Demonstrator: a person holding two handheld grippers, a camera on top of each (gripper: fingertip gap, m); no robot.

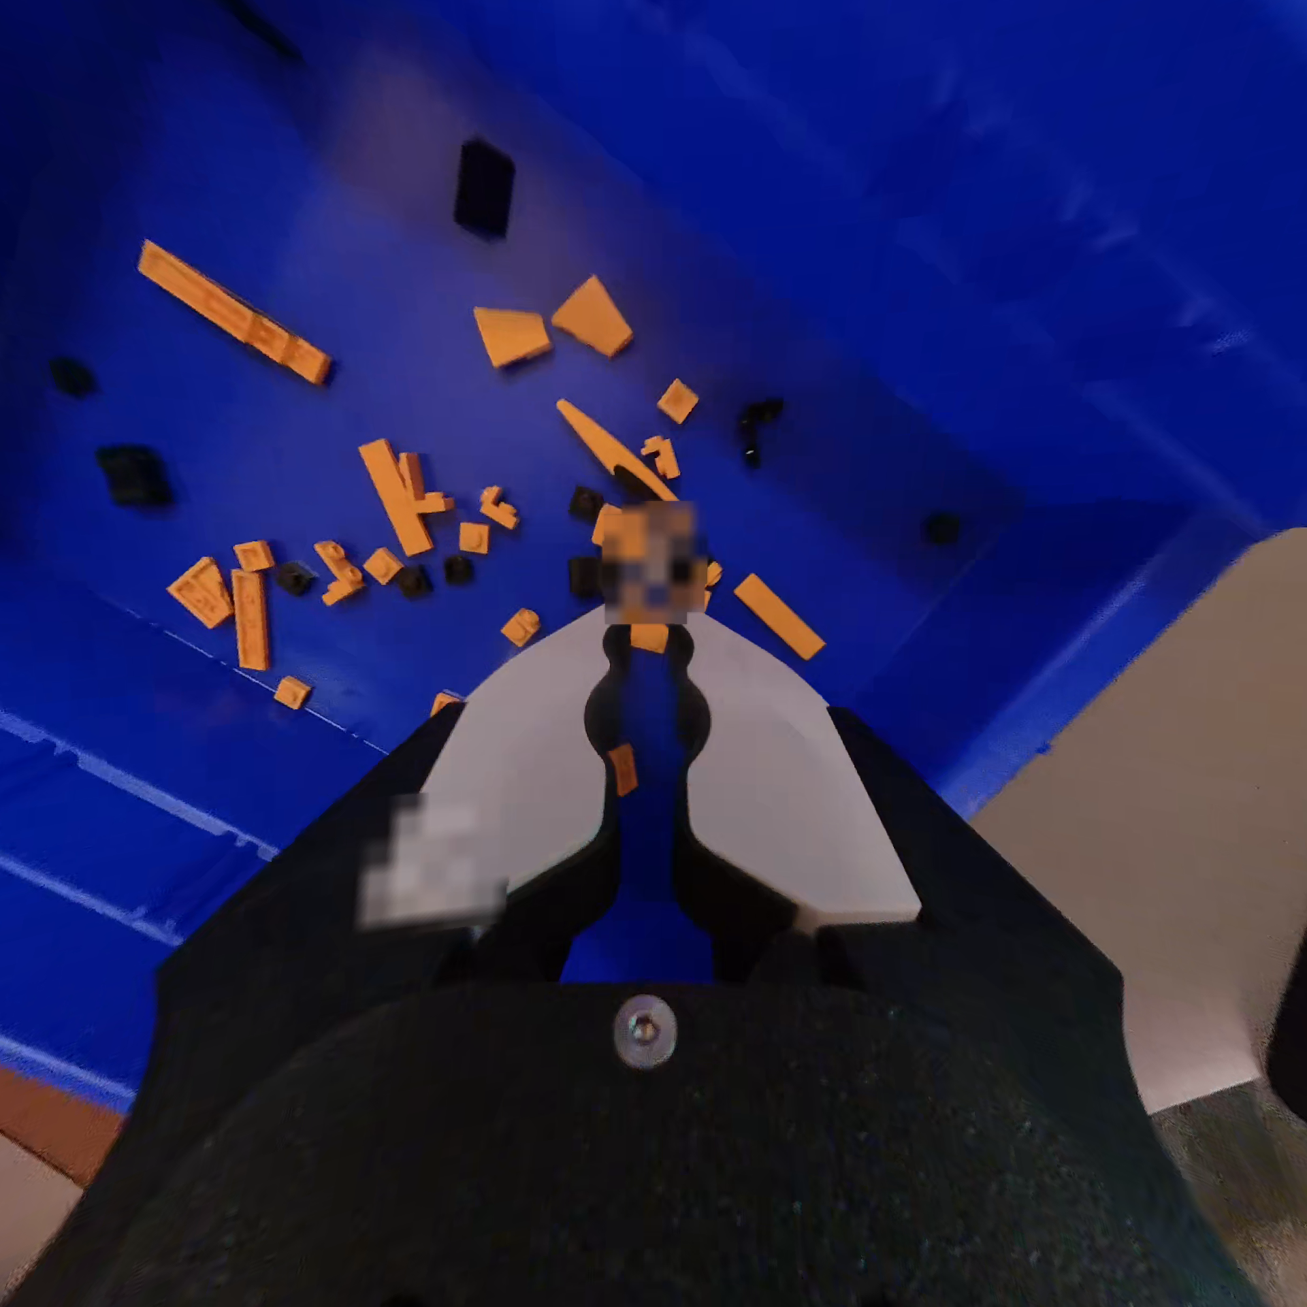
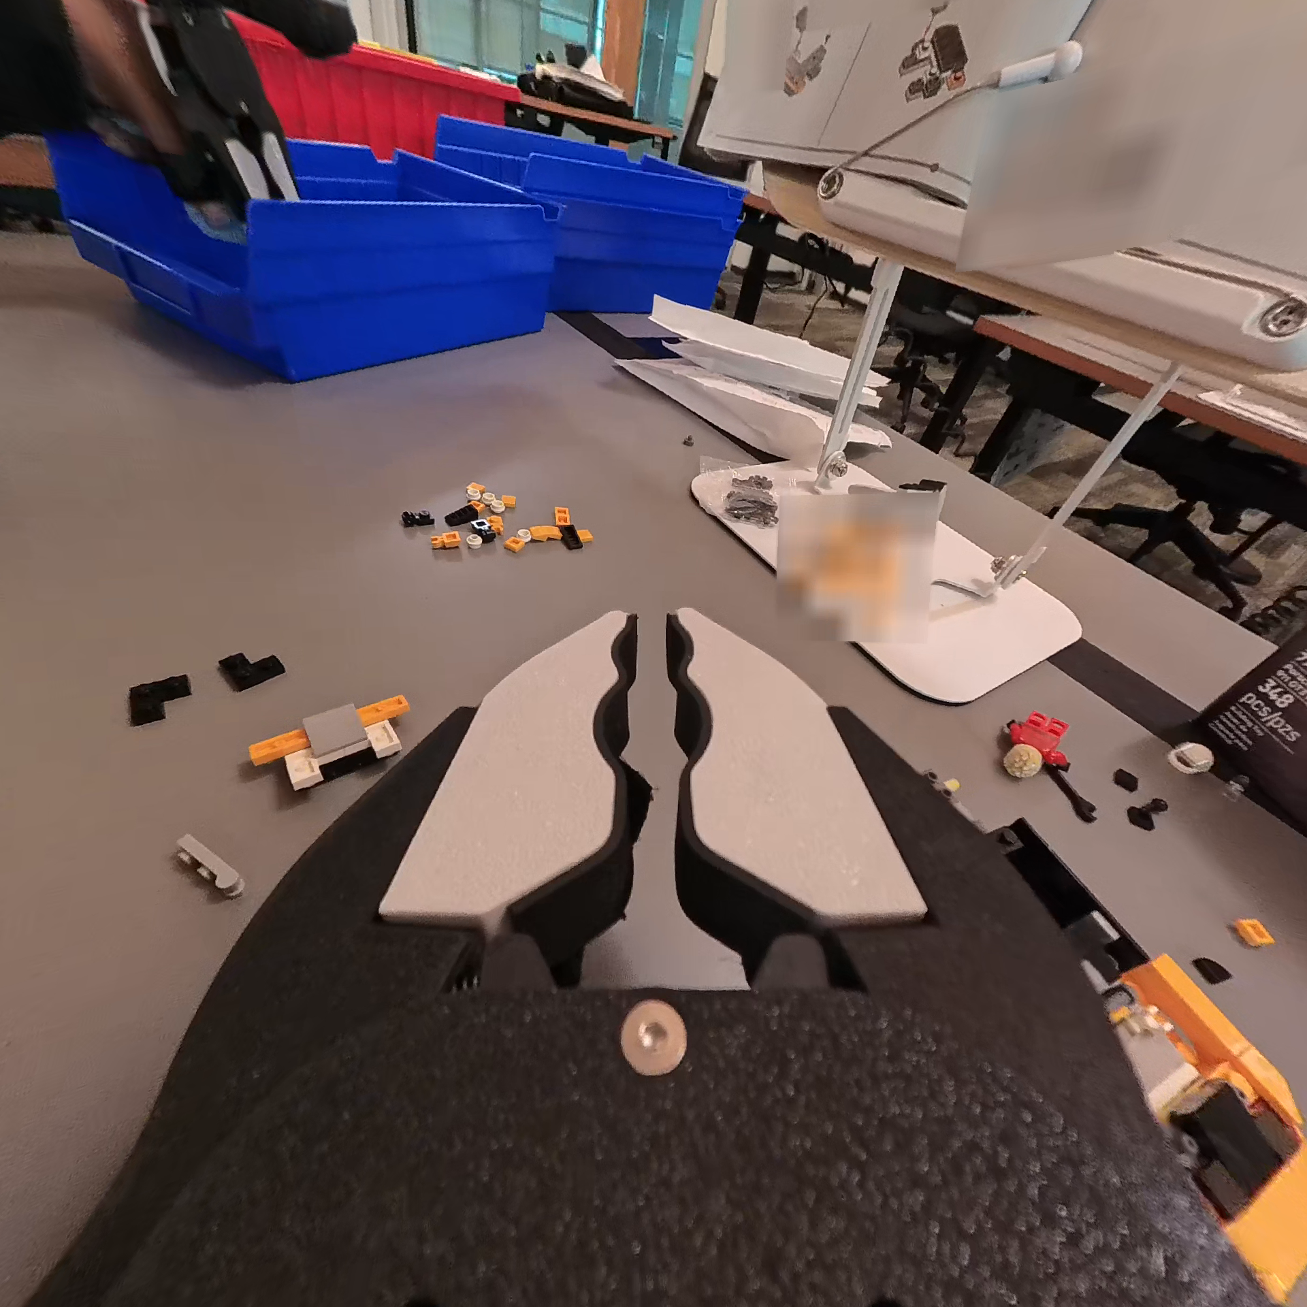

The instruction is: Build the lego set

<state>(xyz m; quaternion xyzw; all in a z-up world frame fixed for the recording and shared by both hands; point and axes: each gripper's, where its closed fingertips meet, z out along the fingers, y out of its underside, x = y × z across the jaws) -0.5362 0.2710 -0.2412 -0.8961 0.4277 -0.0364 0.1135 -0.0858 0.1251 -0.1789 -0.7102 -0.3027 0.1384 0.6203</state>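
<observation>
In the left wrist view my left gripper (image 1: 648,636) reaches down into a blue bin (image 1: 919,212) strewn with loose orange and black bricks. Its jaws are nearly closed, with a small orange piece (image 1: 648,642) between the tips; a mosaic patch hides what lies just beyond. In the right wrist view my right gripper (image 2: 652,622) hovers low over the grey table (image 2: 212,460), jaws almost together and empty. A small orange, grey, white and black build (image 2: 332,739) lies just to its left. The left gripper (image 2: 233,163) shows far off, dipping into the blue bin (image 2: 396,283).
Two black L-shaped pieces (image 2: 159,696) and a grey piece (image 2: 210,866) lie at left. A heap of small pieces (image 2: 502,523) lies ahead. A booklet stand (image 2: 990,658), paper bags (image 2: 750,375), a second blue bin (image 2: 636,219), a red piece (image 2: 1036,739) and an orange-black model (image 2: 1202,1075) stand at right. The left gripper's tips are roughly 50 cm from the right gripper's.
</observation>
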